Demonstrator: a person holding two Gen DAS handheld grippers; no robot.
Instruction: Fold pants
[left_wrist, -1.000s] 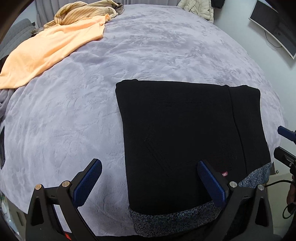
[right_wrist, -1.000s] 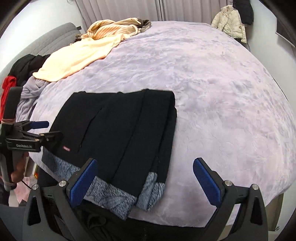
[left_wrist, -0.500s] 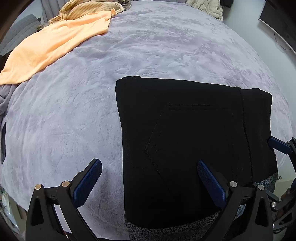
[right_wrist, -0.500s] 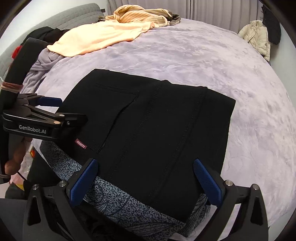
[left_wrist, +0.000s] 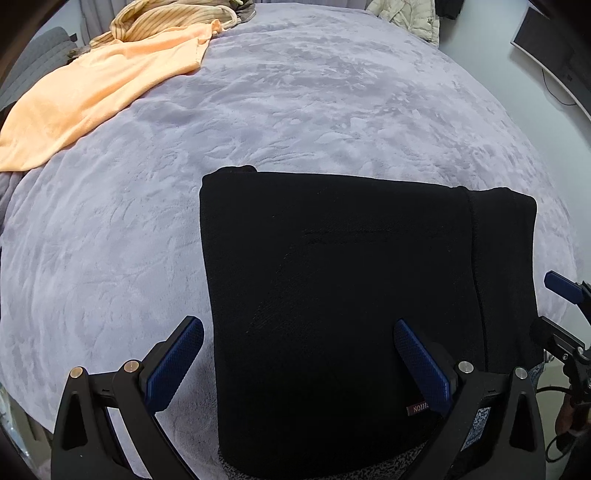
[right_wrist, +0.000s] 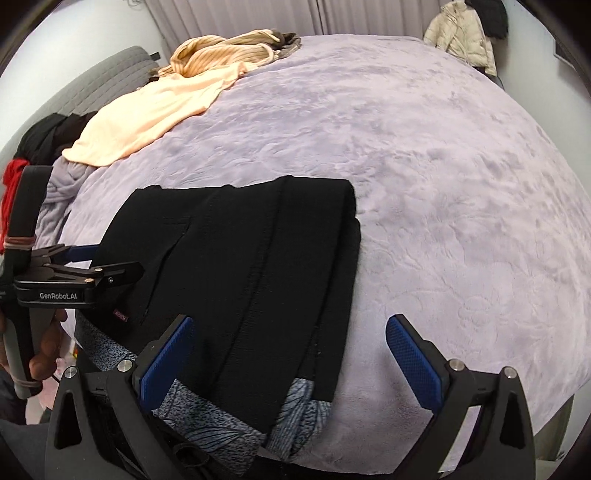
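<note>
Black pants lie folded on the bed, long axis toward twelve o'clock; my left tongs (nearer) and right tongs gape empty.

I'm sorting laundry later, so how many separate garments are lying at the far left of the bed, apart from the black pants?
2 clearly: a peach shirt spread flat, and a striped tan garment bunched behind it. More clothes are heaped off the bed's left edge, partly hidden.
</note>
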